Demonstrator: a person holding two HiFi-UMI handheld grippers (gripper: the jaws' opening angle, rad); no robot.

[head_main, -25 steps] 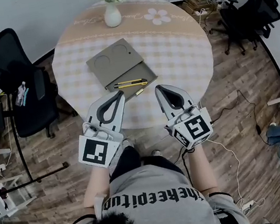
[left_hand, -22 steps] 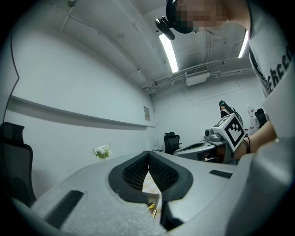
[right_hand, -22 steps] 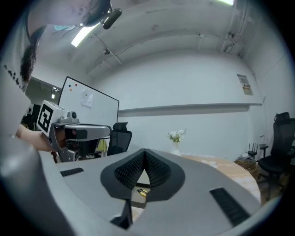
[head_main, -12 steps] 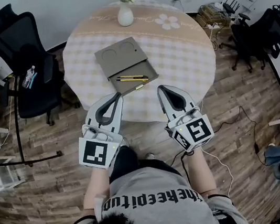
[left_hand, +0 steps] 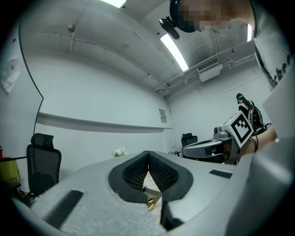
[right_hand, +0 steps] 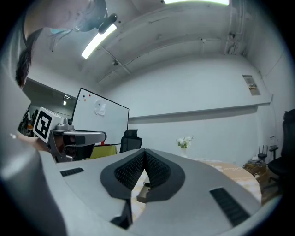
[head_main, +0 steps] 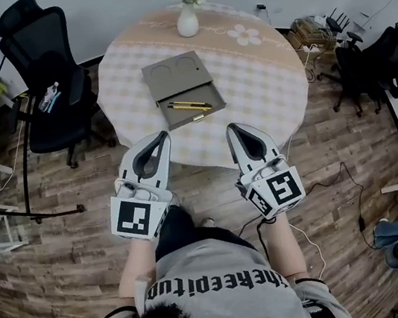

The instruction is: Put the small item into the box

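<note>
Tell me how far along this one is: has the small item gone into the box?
Done: the open box on the table holds a yellow pen-like item in its tray. In hand: nothing; the left gripper and right gripper are shut and empty, by the table's near edge. Left: a small gold piece lies at the box's front rim; I cannot tell whether it is inside.
</note>
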